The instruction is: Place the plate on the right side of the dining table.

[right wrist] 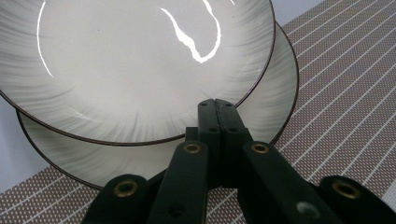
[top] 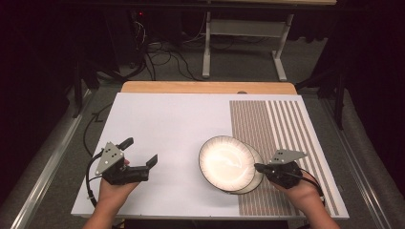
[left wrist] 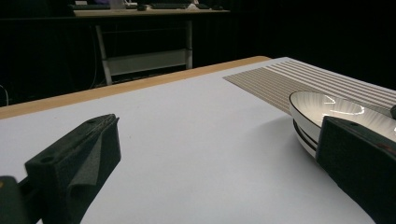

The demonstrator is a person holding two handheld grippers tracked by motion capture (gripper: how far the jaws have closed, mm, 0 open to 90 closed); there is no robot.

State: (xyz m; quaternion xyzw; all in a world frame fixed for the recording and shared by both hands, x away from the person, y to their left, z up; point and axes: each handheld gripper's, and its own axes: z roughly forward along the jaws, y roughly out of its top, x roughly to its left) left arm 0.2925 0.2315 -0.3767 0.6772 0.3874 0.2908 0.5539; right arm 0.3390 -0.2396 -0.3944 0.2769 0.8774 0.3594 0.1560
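right gripper [right wrist: 218,109], lower centre of frame, clamps the top plate's [right wrist: 130,60] rim; lifting level should spare the lower plate [right wrist: 266,102], while left gripper [top: 141,152] idles agape.

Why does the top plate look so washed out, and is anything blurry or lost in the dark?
High view: glare bleaches the centre of the top plate, and the room past the table sinks into black. Right gripper view: a bright squiggle of light reflects off the glaze, while the close-up right gripper looks soft. Left gripper view: the near fingers are slightly blurred.
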